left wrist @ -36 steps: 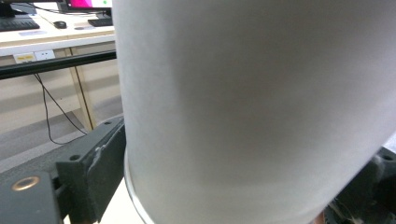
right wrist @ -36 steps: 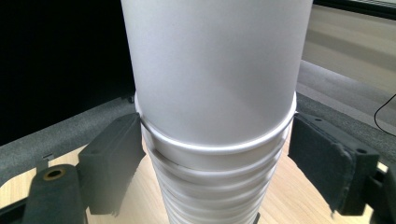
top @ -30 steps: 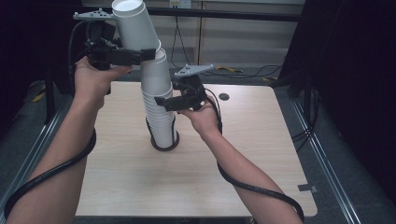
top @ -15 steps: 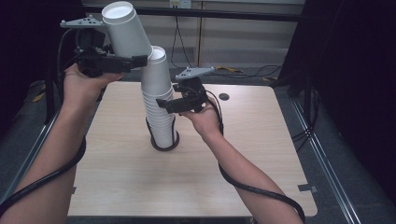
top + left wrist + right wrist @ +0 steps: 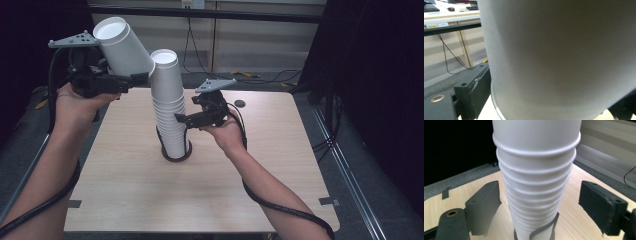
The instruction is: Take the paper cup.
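The left gripper is being held up high at the left of the high view, above the far left corner of the desk. Its fingers are clamping a single white paper cup near its base; the cup is tilting, with its open mouth pointing up and to the left and its bottom end pointing toward the stack. In the left gripper view the cup's pale wall is sitting right against the camera, with one dark finger pressing on its left side and the other just peeking in at the lower right corner.

The stack of cups is standing upright near the middle of the desk, inside a dark ring that is lying around its foot. The lifted cup's bottom edge is appearing just beside the top rim of the stack; whether they are touching cannot be told.

The right gripper is sitting at the right side of the stack, about halfway up its height, with the person's right hand behind it. In the right gripper view its fingers are standing wide apart on either side of the stack, with clear gaps of desk showing between each pad and the ribbed cup rims, so they are gripping nothing. A dark strap-like piece is curving around the base of the stack there
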The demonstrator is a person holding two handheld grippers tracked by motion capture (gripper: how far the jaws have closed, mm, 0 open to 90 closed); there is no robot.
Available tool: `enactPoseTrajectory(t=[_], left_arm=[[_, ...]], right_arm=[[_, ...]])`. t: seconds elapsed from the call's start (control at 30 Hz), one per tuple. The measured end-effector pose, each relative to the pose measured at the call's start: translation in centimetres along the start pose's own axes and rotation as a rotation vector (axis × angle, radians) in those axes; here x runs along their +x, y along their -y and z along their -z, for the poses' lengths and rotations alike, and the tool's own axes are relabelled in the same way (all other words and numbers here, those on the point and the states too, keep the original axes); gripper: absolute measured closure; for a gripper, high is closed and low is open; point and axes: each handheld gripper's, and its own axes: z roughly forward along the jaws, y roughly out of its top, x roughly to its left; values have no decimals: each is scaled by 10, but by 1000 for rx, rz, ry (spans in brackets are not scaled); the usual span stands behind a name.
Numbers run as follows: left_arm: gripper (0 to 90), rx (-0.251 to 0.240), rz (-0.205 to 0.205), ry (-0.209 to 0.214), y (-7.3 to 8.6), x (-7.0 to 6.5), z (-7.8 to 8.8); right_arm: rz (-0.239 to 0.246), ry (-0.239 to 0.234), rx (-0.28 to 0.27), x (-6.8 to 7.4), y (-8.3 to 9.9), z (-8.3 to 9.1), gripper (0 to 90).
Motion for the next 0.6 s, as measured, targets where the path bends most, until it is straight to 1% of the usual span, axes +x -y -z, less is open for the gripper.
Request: enactPoseTrajectory(t=[0.13, 0.33, 0.37, 0.43, 0.5, 0.6], left_arm=[[92, 2, 1, -6, 3, 1, 5], [93, 20, 1, -4, 21, 1, 13], [93, 20, 1, -4, 21, 1, 13], [93, 31, -2, 2, 31, 0, 15], [94, 43, -3, 11, 37, -2, 15], [94, 60, -14, 11, 46, -4, 14]], right_arm=[[-1, 2, 2, -2, 8, 4, 158], [-8, -4, 12, -7, 19, 8, 147], [-8, -4, 12, -7, 19, 8, 147], [-10, -8, 17, -10, 25, 13, 145], [-11, -11, 17, -11, 28, 14, 144], [-13, -16, 26, -12, 33, 18, 143]])
